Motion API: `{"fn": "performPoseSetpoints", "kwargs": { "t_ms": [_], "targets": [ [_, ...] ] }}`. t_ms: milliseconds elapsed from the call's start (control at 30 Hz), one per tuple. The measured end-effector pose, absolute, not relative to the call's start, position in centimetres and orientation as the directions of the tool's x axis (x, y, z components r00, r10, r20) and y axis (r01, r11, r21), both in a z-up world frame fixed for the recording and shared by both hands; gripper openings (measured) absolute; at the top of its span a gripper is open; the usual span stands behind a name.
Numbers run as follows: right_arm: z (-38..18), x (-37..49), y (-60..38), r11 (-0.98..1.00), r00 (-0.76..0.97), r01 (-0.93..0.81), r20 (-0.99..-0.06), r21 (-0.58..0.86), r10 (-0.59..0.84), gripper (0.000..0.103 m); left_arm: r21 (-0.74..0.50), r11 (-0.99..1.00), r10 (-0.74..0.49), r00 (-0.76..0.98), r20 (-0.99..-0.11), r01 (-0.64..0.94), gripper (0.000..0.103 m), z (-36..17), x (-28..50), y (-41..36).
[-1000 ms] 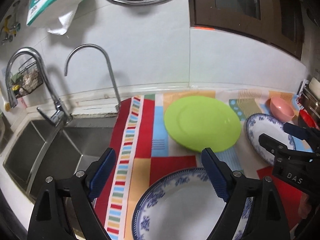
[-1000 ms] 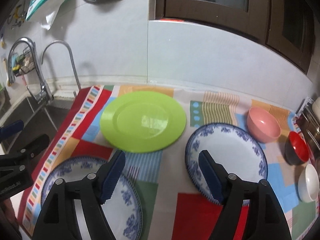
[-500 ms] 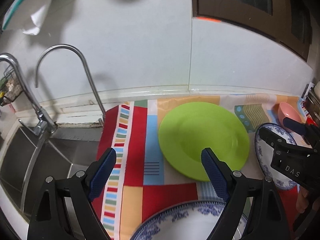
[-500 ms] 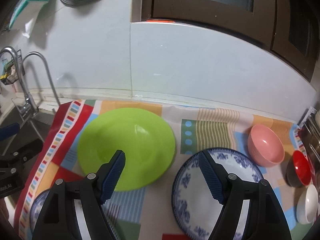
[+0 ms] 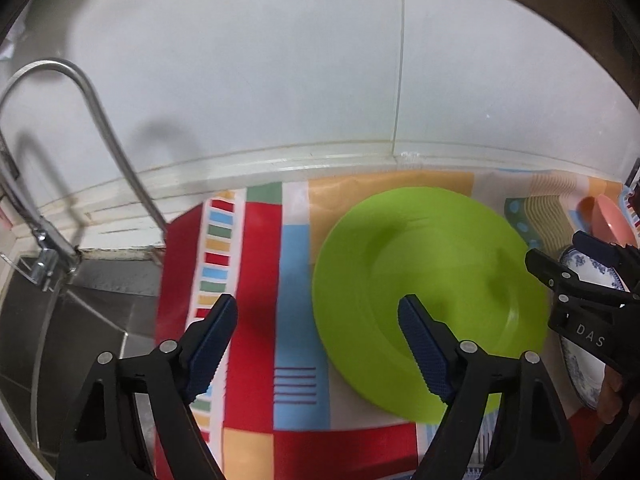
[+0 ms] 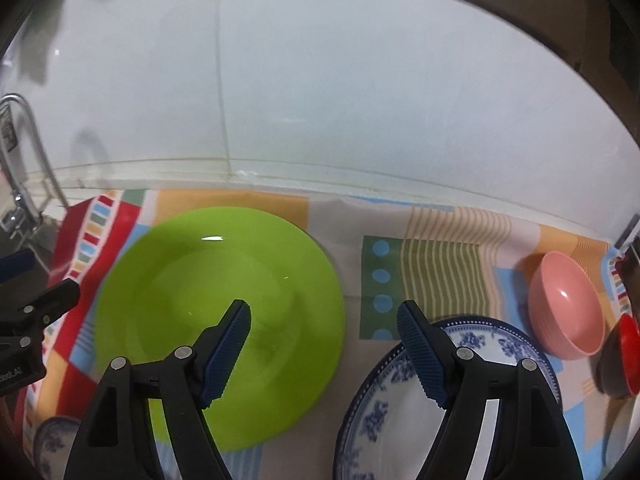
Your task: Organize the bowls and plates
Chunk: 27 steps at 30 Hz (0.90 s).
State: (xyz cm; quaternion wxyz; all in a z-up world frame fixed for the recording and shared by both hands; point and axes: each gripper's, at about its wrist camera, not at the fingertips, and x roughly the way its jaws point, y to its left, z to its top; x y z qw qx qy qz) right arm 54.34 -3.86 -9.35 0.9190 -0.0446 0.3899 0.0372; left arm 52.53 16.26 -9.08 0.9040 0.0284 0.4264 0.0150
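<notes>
Green plate (image 6: 224,300) and pink bowl (image 6: 566,306) hold nothing; both tongs gape, unladen.

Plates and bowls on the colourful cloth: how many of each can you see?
Green plate: 1
Blue-and-white plates: 2
Pink bowl: 1
Red bowl: 1
Total: 5; the right edge is cut off, so more may hide there.

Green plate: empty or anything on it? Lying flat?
Empty and flat. The green plate lies face up on the patterned cloth, showing only glare and shadows. Both grippers, left and right, hover open above it.
</notes>
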Motion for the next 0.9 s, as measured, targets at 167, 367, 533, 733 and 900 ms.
{"fn": "performPoseSetpoints", "kwargs": {
  "t_ms": [167, 367, 533, 733, 900],
  "targets": [
    [-11.1, 56.3, -4.2, 0.995, 0.655, -0.096, -0.755, -0.037, 0.035, 0.076, 0.047, 0.999, 0.033, 0.592, -0.805, 0.008, 0.078, -11.2, 54.5, 16.2],
    [-12.7, 57.7, -4.2, 0.995, 0.623, -0.097, -0.781, -0.027, 0.039, 0.075, 0.033, 0.999, 0.025, 0.559, -0.829, 0.005, 0.075, -12.9, 56.1, 16.0],
    [-13.8, 58.5, -4.5, 0.997, 0.596, -0.079, -0.801, 0.000, 0.047, 0.068, 0.016, 1.000, 0.009, 0.538, -0.843, 0.009, 0.070, -13.9, 56.7, 15.8],
    [-14.2, 58.8, -4.3, 0.996, 0.590, -0.083, -0.805, 0.015, 0.061, 0.064, -0.004, 1.000, -0.007, 0.518, -0.855, 0.007, 0.060, -14.6, 57.5, 15.8],
    [-14.1, 59.1, -3.7, 0.994, 0.589, -0.110, -0.804, 0.024, 0.084, 0.055, -0.045, 0.999, -0.048, 0.511, -0.858, 0.018, 0.049, -14.8, 58.2, 15.6]
  ]
}}
